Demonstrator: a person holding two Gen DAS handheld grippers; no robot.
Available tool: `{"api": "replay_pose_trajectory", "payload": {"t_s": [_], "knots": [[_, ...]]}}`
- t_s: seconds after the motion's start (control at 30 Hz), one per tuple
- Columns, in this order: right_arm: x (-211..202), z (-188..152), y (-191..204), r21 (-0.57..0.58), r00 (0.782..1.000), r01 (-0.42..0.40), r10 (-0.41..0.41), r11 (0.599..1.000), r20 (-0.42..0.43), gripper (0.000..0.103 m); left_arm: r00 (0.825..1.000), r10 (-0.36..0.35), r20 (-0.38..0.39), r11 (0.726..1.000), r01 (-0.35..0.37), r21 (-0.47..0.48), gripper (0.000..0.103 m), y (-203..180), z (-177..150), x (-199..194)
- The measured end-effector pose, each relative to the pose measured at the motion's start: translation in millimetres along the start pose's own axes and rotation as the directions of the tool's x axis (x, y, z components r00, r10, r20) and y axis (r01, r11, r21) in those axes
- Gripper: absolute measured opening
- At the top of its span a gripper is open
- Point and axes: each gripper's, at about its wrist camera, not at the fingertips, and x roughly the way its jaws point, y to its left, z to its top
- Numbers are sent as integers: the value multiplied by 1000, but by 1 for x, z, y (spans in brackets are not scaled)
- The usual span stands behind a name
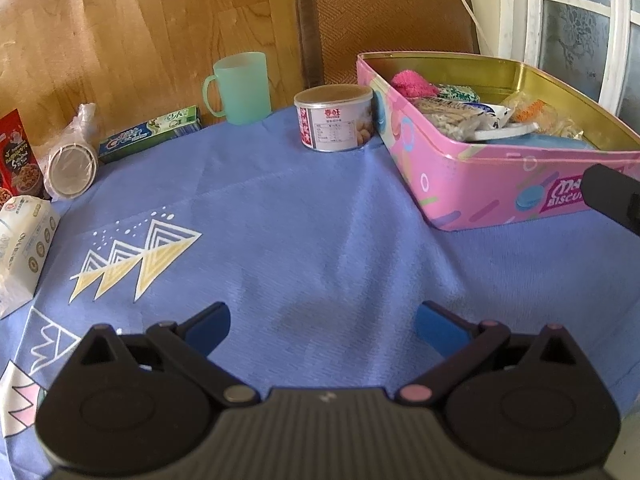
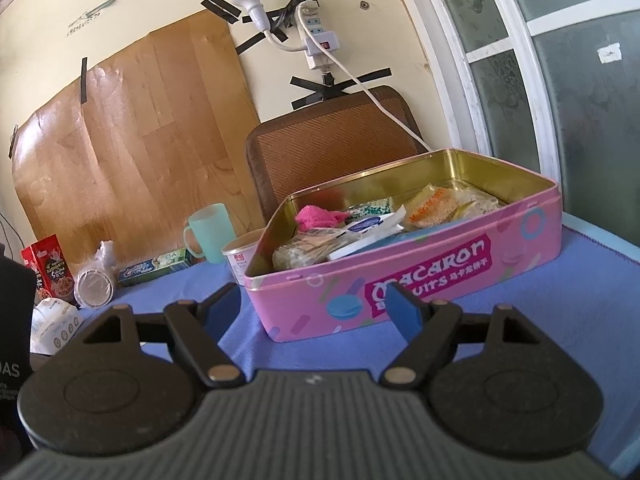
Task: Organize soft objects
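Soft packets and a pink cloth (image 2: 316, 216) fill the pink tin (image 2: 440, 280): light, crushable, crinkly; probably best pinched at an edge. Left gripper (image 1: 323, 330) and right gripper (image 2: 316, 308) both gape wide, empty.

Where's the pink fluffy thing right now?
In both views the pink fluffy thing lies inside the open pink tin, at its far-left corner, beside the snack packets.
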Motion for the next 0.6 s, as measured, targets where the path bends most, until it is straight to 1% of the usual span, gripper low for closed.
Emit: {"api": "replay_pose_trajectory", "payload": {"t_s": [0.6], "knots": [[5, 4, -9, 11, 1000, -2, 2, 1000, -9, 81, 999, -15, -36, 1000, 15, 12, 103, -8, 4, 10]]}}
